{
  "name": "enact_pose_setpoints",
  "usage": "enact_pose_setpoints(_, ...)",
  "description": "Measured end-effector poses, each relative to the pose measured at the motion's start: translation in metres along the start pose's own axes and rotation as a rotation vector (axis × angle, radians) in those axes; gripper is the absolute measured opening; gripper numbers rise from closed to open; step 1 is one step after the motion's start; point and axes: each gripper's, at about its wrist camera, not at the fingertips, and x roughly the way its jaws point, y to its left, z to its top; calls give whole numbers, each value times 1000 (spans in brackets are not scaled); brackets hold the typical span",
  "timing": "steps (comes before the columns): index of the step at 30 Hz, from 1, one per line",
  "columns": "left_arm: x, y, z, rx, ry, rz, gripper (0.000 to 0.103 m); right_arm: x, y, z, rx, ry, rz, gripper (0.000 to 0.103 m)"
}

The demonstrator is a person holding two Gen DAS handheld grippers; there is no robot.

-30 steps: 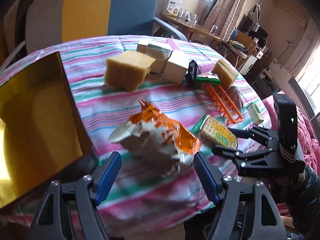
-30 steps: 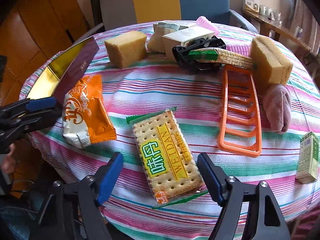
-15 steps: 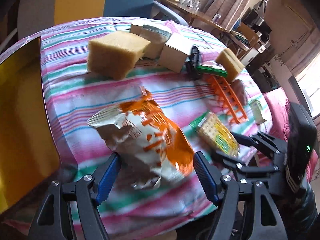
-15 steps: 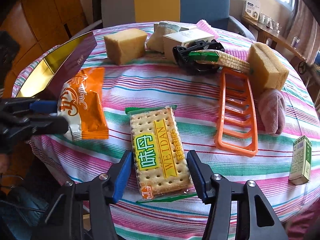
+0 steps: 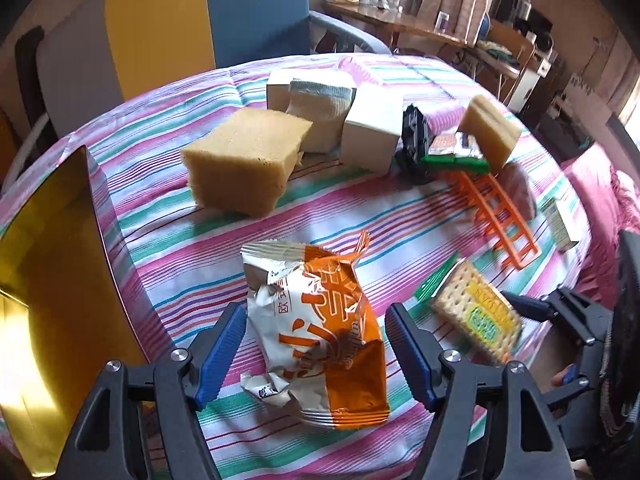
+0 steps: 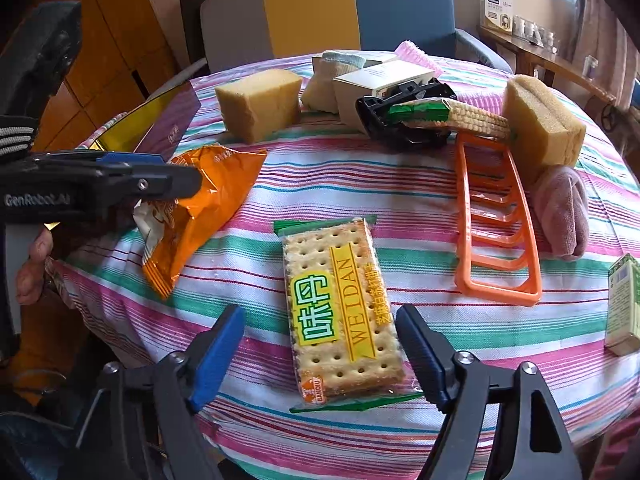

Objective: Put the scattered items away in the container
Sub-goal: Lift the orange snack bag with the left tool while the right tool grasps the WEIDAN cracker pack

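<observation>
An orange and white snack bag [image 5: 316, 332] lies crumpled near the table's front edge, between the blue pads of my left gripper [image 5: 314, 316]. The pads flank it closely, with a sliver of cloth showing on the left side. From the right wrist view the left gripper [image 6: 168, 176] reaches over the same bag [image 6: 200, 208]. A yellow-labelled cracker pack [image 6: 340, 304] lies flat between the fingers of my right gripper [image 6: 320, 316], whose jaws are opening and stand clear of it. The gold-lined box [image 5: 48, 280] stands open at the far left.
Farther back on the striped tablecloth [image 5: 180, 240] are two yellow sponges [image 5: 244, 164] [image 6: 540, 120], white cartons [image 5: 372, 136], a black object under a wafer pack [image 6: 404, 116], an orange plastic rack [image 6: 496, 220], a pink cloth [image 6: 560, 212] and a small green carton [image 6: 624, 304]. A chair [image 5: 256, 12] stands behind.
My left gripper has pushed forward around the snack bag, and the bag has turned and crumpled. The right gripper's jaws narrowed toward the cracker pack, then spread wide again.
</observation>
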Motion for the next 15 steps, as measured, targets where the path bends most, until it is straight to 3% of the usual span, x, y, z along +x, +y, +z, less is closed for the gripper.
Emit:
enact_pose_setpoints(8,12,3,1,-23,13,-23,76,-4,-4,0,31,-9,9,81)
enact_pose_setpoints(15,10,7,-7,-53,-17,-47,77,-1,-7,3,3,1,-49,60)
